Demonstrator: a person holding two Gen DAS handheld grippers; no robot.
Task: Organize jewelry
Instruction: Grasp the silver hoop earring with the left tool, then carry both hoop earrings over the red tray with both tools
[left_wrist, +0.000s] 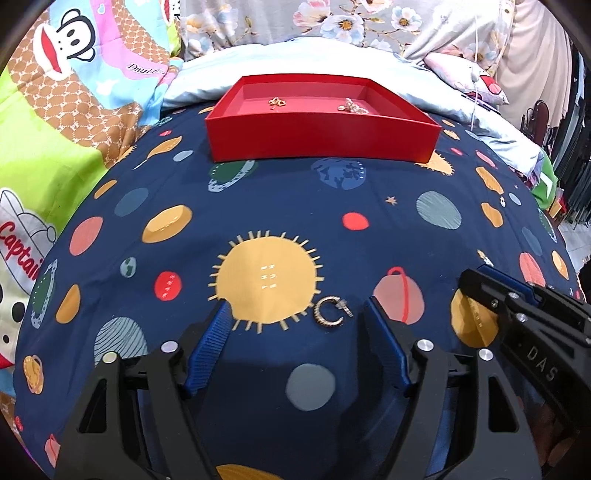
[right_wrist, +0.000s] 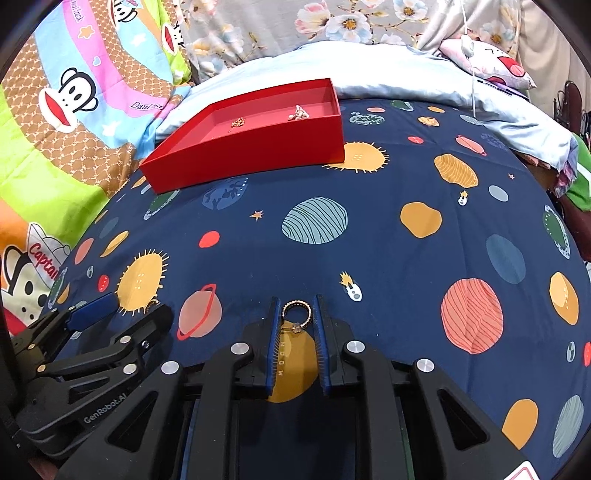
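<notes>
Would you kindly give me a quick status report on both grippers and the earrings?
Left gripper open around hoop earring on bedspread. Right gripper shut on second hoop earring. Red tray ahead, two pieces inside; path clear.

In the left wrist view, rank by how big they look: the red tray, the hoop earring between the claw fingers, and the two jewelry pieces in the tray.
1. Red tray, far largest.
2. Hoop earring, though nearness inflates it.
3. The gold piece and pale piece look alike, too far to rank.

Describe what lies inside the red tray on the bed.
Inside the red tray lie two small jewelry pieces, apart: a gold piece on the left, a pale cluster on the right. The near wall hides the front strip of its floor.
</notes>
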